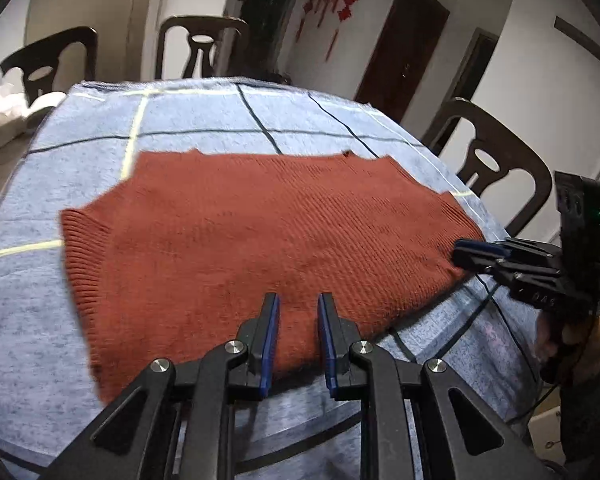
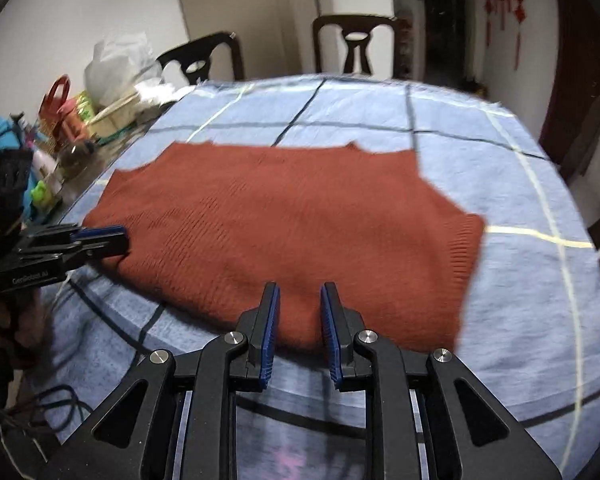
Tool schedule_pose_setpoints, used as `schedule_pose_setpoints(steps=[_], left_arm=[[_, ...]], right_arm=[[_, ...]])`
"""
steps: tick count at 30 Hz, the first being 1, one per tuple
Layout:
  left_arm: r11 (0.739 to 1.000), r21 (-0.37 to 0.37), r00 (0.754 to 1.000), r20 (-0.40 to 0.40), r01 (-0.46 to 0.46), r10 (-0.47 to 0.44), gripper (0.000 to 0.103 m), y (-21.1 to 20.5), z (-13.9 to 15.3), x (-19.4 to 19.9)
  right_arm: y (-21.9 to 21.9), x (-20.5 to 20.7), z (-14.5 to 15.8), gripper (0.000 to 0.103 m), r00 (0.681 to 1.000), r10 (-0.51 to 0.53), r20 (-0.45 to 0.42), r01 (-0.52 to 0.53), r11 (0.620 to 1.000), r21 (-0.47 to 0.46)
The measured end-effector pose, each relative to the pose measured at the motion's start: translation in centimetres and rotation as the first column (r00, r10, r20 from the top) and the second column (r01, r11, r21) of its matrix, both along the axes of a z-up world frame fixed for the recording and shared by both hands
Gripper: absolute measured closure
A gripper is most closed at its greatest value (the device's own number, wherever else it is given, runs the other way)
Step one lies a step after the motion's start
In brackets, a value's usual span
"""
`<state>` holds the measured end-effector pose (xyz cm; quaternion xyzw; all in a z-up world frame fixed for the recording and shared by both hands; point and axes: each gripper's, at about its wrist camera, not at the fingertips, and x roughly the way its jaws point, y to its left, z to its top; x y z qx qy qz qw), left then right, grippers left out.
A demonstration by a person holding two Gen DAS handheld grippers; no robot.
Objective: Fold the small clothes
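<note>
A rust-red knit sweater (image 1: 260,232) lies flat and folded on the blue checked tablecloth (image 1: 204,120). In the left wrist view its ribbed edge is at the left. My left gripper (image 1: 298,304) hovers over the sweater's near edge, jaws a little apart with nothing pinched between them. It also shows from the side in the right wrist view, the left gripper (image 2: 116,240) at the sweater's (image 2: 284,220) left corner. My right gripper (image 2: 299,292) stands over the near edge too, jaws apart and empty. The right gripper (image 1: 462,252) reaches the sweater's right corner.
Dark wooden chairs (image 1: 496,168) ring the round table. Clutter crowds the table's left side: a plastic bag (image 2: 116,64), bottles and a red-handled item (image 2: 58,100). Cables (image 2: 48,404) hang at the near left. Bare tablecloth (image 2: 532,280) lies right of the sweater.
</note>
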<state>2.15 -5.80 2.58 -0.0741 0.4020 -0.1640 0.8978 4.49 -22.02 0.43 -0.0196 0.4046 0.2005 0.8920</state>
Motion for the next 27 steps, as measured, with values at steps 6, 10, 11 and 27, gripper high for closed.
schedule_pose_setpoints(steps=[6, 10, 11, 27], left_arm=[[0.994, -0.075, 0.997, -0.027, -0.073, 0.071, 0.081, 2.9, -0.5, -0.3], [0.994, -0.03, 0.993, 0.035, -0.109, 0.11, 0.081, 3.4, 0.6, -0.1], [0.992, -0.045, 0.992, 0.023, -0.119, 0.12, 0.081, 3.7, 0.5, 0.5], [0.978, -0.046, 0.979, -0.033, -0.204, 0.203, 0.081, 5.3, -0.9, 4.6]], right_arm=[[-2.4, 0.8, -0.4, 0.081, 0.996, -0.083, -0.042, 0.085, 0.995, 0.046], [-2.3, 1.6, 0.7, 0.081, 0.994, -0.11, 0.009, 0.11, 0.994, 0.028], [-2.7, 2.0, 0.5, 0.081, 0.993, -0.118, -0.005, 0.118, 0.992, 0.044], [-1.5, 6.9, -0.5, 0.081, 0.987, -0.154, -0.04, 0.154, 0.988, 0.007]])
